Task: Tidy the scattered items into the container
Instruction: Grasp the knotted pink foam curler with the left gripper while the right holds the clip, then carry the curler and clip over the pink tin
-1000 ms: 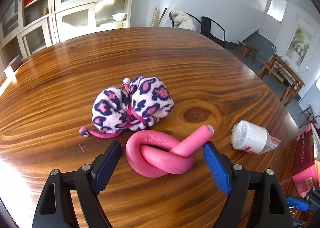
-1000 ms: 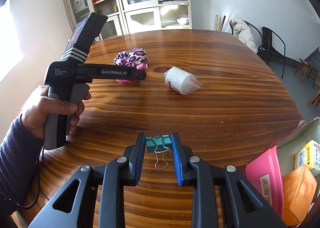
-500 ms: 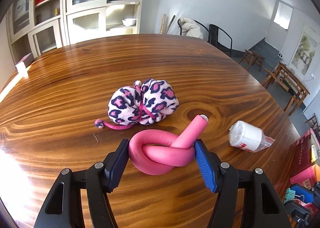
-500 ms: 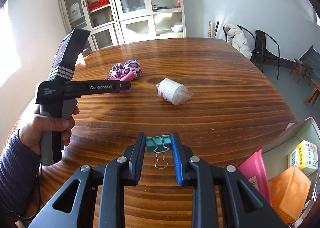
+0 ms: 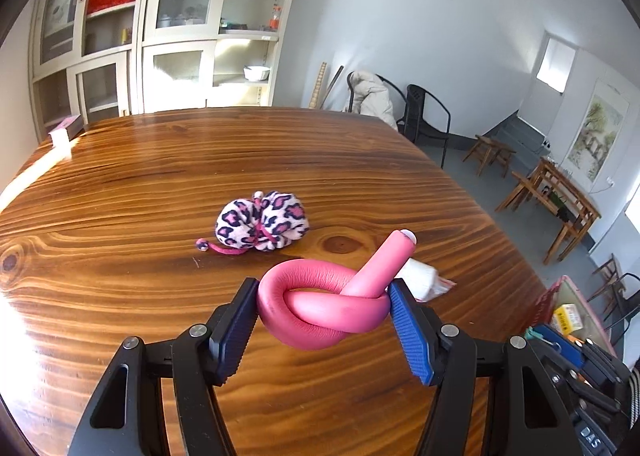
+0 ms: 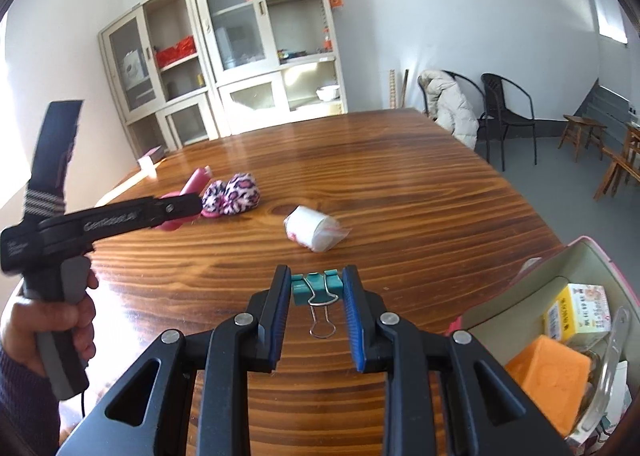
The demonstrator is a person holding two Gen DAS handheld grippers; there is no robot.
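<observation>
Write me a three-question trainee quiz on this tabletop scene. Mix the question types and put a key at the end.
1. True or false: the right tongs are shut on a teal binder clip.
2. What do the left tongs hold? A) the leopard-print pouch B) the knotted pink foam tube C) the white roll in a plastic bag
3. Fill in: the orange block and the yellow box lie inside the pink ______ at the right edge of the wooden table.

Key: 1 true; 2 B; 3 container.
</observation>
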